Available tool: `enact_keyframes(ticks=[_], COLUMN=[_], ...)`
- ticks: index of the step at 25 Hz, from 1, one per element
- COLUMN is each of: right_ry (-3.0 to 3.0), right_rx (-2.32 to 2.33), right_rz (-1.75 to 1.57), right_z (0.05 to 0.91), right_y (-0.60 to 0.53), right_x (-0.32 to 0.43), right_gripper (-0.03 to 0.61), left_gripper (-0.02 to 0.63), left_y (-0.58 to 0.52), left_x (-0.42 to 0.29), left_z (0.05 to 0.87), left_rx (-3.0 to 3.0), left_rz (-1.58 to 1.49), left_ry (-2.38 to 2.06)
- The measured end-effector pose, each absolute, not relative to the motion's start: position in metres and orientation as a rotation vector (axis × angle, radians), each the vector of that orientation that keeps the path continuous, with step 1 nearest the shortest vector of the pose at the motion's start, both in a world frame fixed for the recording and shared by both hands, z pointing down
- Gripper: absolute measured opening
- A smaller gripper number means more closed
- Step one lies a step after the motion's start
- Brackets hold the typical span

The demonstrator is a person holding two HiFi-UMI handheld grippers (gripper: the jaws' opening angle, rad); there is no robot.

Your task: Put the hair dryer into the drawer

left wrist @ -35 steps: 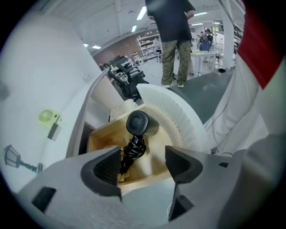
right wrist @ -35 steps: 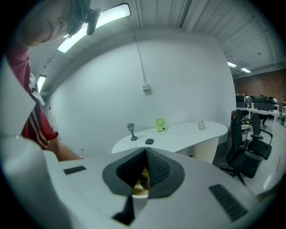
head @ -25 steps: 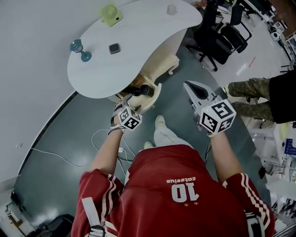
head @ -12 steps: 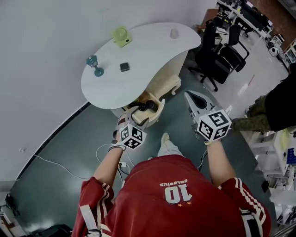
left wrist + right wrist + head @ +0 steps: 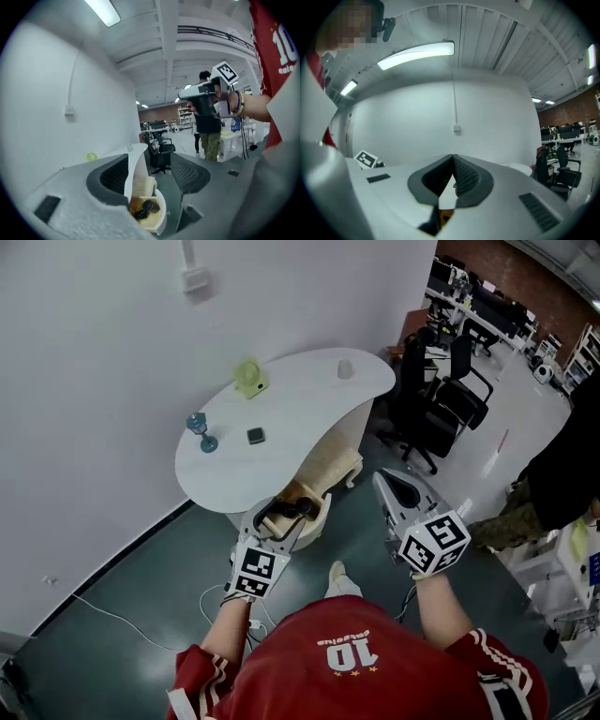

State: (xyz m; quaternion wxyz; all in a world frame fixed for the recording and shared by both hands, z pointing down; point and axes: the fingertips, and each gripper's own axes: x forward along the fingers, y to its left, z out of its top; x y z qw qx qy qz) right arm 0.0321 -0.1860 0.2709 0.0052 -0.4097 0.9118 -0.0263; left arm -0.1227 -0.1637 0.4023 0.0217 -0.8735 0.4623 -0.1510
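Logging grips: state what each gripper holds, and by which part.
Nothing is held. On the left gripper the empty jaws stand apart and have just been closing; on the right gripper they are shut on nothing.

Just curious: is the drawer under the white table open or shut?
Open: the drawer juts out from under the table, with a dark hair dryer lying inside.

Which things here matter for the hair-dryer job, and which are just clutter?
Job: hair dryer, lying in the open drawer under the table.

Lying about: green fan, blue ornament, dark square item, small cup, office chairs, floor cable.
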Motion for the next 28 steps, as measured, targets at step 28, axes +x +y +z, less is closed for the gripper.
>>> enact_keyframes(ticks=[28], right_ry=[2.763], right_rx=[-1.326], right_rz=[0.011], right_z=[0.242], right_y=[-0.127], right_x=[0.051], right_gripper=[0.005], left_gripper=[0.105], left_y=[-0.091], left_x=[-0.167], left_z=[0.245], left_rx=[-2.547], left_rz=[0.208], left_ry=[1.607])
